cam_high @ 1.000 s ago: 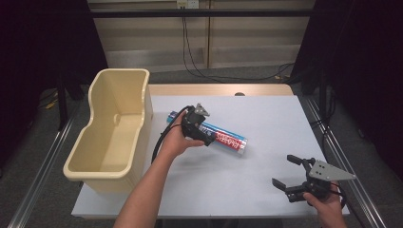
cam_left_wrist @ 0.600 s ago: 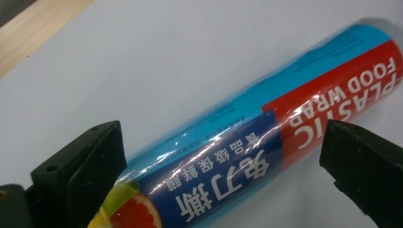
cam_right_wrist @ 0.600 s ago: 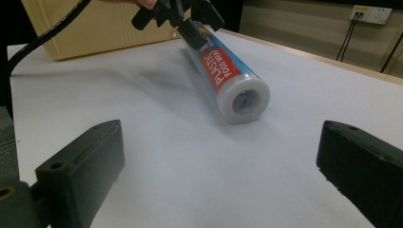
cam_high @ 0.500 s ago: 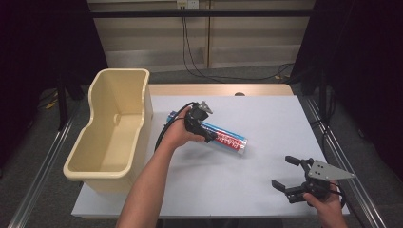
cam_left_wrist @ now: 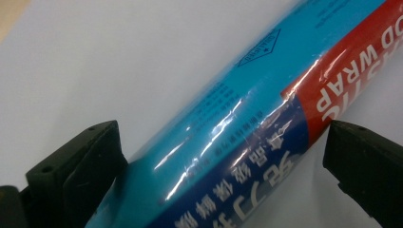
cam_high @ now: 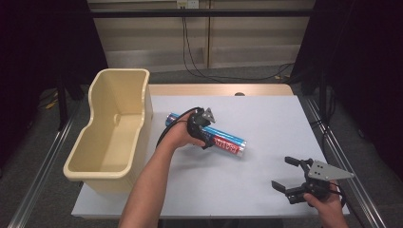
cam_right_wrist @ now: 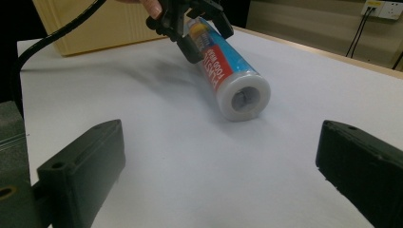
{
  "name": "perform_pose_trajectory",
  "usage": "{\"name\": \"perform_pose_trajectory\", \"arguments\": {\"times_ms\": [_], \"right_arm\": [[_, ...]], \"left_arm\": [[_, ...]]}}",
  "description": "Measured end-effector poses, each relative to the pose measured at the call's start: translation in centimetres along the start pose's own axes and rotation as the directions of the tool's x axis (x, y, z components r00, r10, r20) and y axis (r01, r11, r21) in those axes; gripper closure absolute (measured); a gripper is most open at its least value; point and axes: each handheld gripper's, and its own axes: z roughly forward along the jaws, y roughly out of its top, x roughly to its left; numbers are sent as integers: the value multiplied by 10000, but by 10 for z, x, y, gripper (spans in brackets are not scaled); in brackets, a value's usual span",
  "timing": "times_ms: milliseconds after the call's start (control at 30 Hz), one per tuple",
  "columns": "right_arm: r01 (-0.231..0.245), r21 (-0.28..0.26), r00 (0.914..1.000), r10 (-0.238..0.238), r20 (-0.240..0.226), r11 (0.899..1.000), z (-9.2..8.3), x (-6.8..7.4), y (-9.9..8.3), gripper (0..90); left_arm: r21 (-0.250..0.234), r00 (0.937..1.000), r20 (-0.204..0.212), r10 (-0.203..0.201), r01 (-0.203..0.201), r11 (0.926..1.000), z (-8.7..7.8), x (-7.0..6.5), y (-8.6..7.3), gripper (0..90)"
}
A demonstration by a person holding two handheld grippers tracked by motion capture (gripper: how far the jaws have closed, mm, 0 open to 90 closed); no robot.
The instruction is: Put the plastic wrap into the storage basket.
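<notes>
Blue-and-red food wrap roll [cam_high: 223,139] lying flat, left hand-held gripper [cam_high: 202,129] astride, jaws apart

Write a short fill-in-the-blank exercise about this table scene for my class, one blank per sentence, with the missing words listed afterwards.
1. The left gripper has its jaws on either side of the roll of food wrap, which lies on the ____.
2. The cream plastic bin stands at the table's ____ edge in the high view.
3. The right gripper holds nothing, and its jaws are ____.

Missing words: table; left; open
</notes>
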Motion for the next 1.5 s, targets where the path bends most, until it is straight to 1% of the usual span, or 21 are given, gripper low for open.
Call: {"name": "perform_pose_trajectory", "arguments": {"times_ms": [67,300,333,400,467,500,533,567,600,667,767,833,867,900,967,1000,1133,1200,1233,1267,1500], "right_arm": [[44,25,10000,-44,12,10000,0,0,0,24],[39,56,10000,-38,-66,10000,0,1,0,30],[89,98,9999,-88,-111,9999,0,2,0,30],[137,125,9998,-136,-124,9998,0,2,0,31],[226,105,9997,-225,-84,9997,-1,2,0,35],[186,86,9998,-186,-52,9998,-1,2,1,35],[169,21,9999,-169,-38,9999,-2,2,1,36],[120,18,9999,-120,-34,9999,-3,2,1,36],[60,-31,10000,-60,-2,10000,-3,1,1,36],[16,-73,10000,-16,11,10000,-4,0,1,37],[-81,-147,10000,80,-13,9999,-4,0,1,38],[-79,-151,10000,79,12,9999,-4,0,1,39],[-71,-154,10000,72,8,9999,-4,1,2,40],[-19,-152,10000,18,-28,9999,-3,2,3,39],[16,-133,10000,-16,-20,9999,-3,3,3,39],[56,-131,10000,-57,-14,9999,-3,4,3,39],[125,-43,9999,-125,3,9999,-3,4,3,38],[121,-50,9999,-121,1,9999,-3,3,3,38],[91,-55,10000,-91,-28,9999,-3,3,3,38],[74,-49,10000,-75,-39,10000,-3,3,2,38],[157,-7,9999,-157,-35,9999,-1,4,3,39]], "left_arm": [[454,9988,62,484,-486,9978,1,-4,1,0],[1331,9959,-59,903,-887,9871,2,-16,5,16],[1565,9945,86,1043,-1044,9822,4,-19,5,28],[2302,9900,568,1289,-1386,9632,11,-27,5,78],[2584,9963,609,599,-737,9632,10,-28,8,114],[2524,9966,628,528,-670,9653,9,-30,7,119],[2754,9963,800,327,-536,9598,7,-31,8,135],[2950,9952,957,-184,-107,9554,6,-32,9,147],[2935,9916,1175,-544,176,9558,5,-35,10,189],[3049,9815,1434,-1267,780,9492,1,-41,12,216],[3050,9578,1466,-2471,1939,9324,-3,-50,10,265],[3048,9548,1183,-2725,2263,9252,-5,-57,10,265],[3179,9579,1076,-2663,2206,9221,-6,-58,10,265],[3195,9674,623,-2453,2135,9232,-7,-63,11,267],[3130,9665,476,-2521,2252,9227,-7,-65,11,269],[3144,9694,481,-2408,2141,9248,-7,-65,11,269],[2880,9698,649,-2353,2076,9349,-9,-63,7,270],[2812,9666,678,-2471,2191,9343,-11,-61,6,262],[2843,9708,727,-2287,1997,9377,-13,-60,5,261],[2788,9673,696,-2440,2160,9357,-14,-60,3,253],[2873,9679,366,-2487,2282,9302,-31,-54,-11,234]]}}
